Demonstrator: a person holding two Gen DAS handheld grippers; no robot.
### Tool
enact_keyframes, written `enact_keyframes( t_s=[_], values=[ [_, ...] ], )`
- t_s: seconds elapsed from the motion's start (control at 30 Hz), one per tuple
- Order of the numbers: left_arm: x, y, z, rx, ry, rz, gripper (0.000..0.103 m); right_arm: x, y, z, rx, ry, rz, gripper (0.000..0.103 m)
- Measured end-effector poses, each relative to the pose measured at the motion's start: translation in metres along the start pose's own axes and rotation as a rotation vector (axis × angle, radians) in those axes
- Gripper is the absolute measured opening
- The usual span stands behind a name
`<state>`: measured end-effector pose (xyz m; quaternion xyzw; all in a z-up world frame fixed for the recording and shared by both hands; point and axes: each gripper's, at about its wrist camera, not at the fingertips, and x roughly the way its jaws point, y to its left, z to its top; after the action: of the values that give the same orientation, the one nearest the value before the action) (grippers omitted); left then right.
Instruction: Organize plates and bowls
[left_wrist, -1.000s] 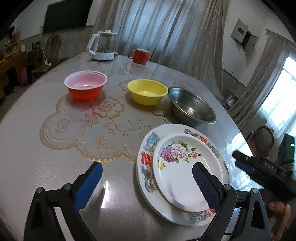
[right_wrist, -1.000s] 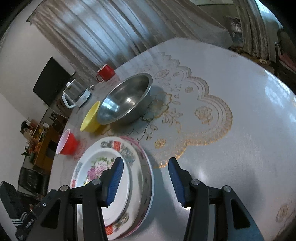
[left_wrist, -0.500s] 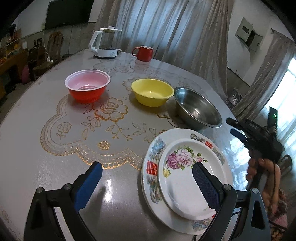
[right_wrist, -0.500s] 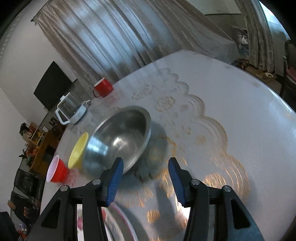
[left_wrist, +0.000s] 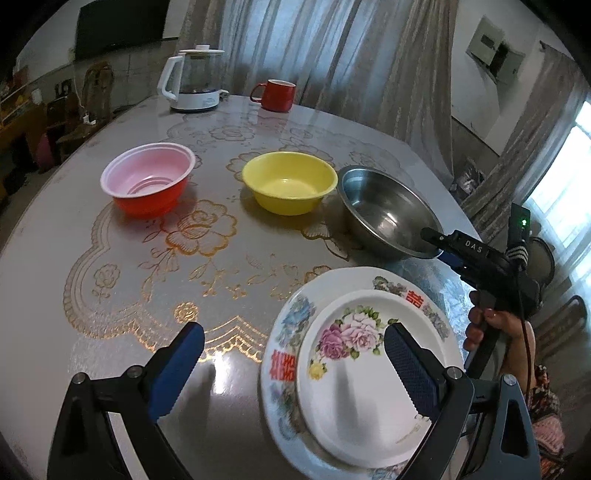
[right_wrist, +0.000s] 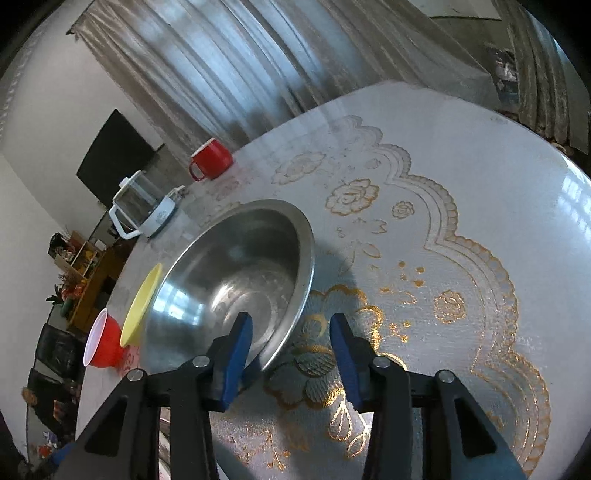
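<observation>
steel bowl (right_wrist: 236, 280) sits on the table (right_wrist: 480, 192) at the right end of a row of three, its rim touching or just beside the yellow bowl (left_wrist: 290, 181), with the red bowl (left_wrist: 147, 179) further left and apart. the right gripper (right_wrist: 291, 343) straddles the steel bowl's near rim, one pad inside the bowl and the other outside over the cloth; its jaws are closing, with the rim between them but not yet pinched as far as i can see. so the step in hand looks like taking the steel bowl, probably to nest the bowls. next it needs the pads to meet on the thin wall squarely before any lift, since polished metal may slip. the left gripper (left_wrist: 291, 363) hovers with jaws wide apart, empty, over the small floral plate (left_wrist: 369, 373) already stacked on the larger plate (left_wrist: 284, 332). the plates' near edge is cut off, and the right gripper's contact is hard to judge.
</observation>
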<state>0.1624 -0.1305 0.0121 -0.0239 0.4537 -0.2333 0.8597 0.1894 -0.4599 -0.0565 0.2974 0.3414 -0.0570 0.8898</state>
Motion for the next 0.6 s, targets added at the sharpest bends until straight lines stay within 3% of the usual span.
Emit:
enact_keyframes(
  t_s=[0.2,0.6],
  values=[
    [0.005,-0.014,0.02,0.027,-0.007,-0.003,0.099,-0.003,-0.006,-0.01,-0.003,-0.016,-0.017,0.031],
    [0.046,-0.053,0.069,0.103,0.009,0.023,0.099,-0.001,-0.027,-0.017,0.095,-0.007,0.084,0.026]
  ],
)
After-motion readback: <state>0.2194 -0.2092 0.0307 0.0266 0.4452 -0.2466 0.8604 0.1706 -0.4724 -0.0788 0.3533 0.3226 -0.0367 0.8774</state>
